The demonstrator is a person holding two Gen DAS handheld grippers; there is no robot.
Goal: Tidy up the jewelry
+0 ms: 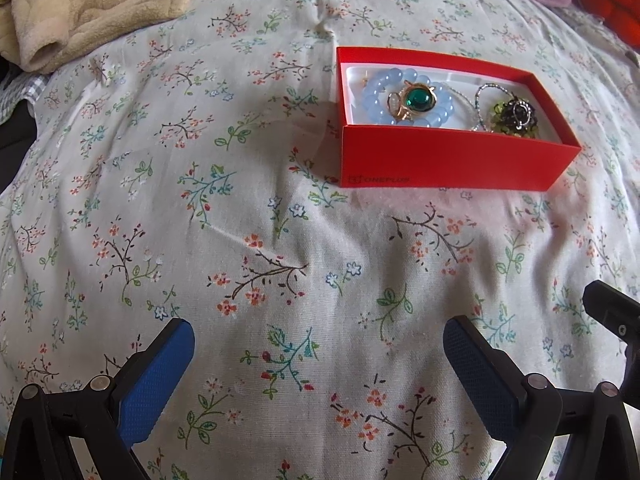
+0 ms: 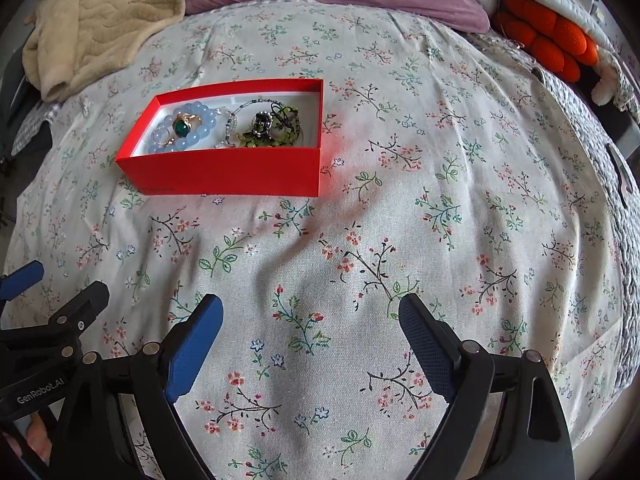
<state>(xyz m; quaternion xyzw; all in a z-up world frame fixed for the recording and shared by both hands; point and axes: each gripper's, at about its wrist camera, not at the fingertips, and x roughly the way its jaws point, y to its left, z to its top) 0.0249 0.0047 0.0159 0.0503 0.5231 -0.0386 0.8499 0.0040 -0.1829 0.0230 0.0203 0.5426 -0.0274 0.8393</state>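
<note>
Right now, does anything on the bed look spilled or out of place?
Nothing has spilled: all the jewelry sits inside the red box. It does lie heaped, though, with a beaded chain tangled into the dark green cluster beside the blue bead bracelet.

An open red box on the floral sheet holds a blue bead bracelet, green-stone ring and dark beads.

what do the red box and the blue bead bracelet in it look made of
Red box: likely cardboard with a matte finish, judging by its thin flat walls, crisp folded edges and white lining.
Blue bead bracelet: smooth translucent beads, glass, stone or plastic; soft highlights show gloss, but the look leaves it open.
</note>
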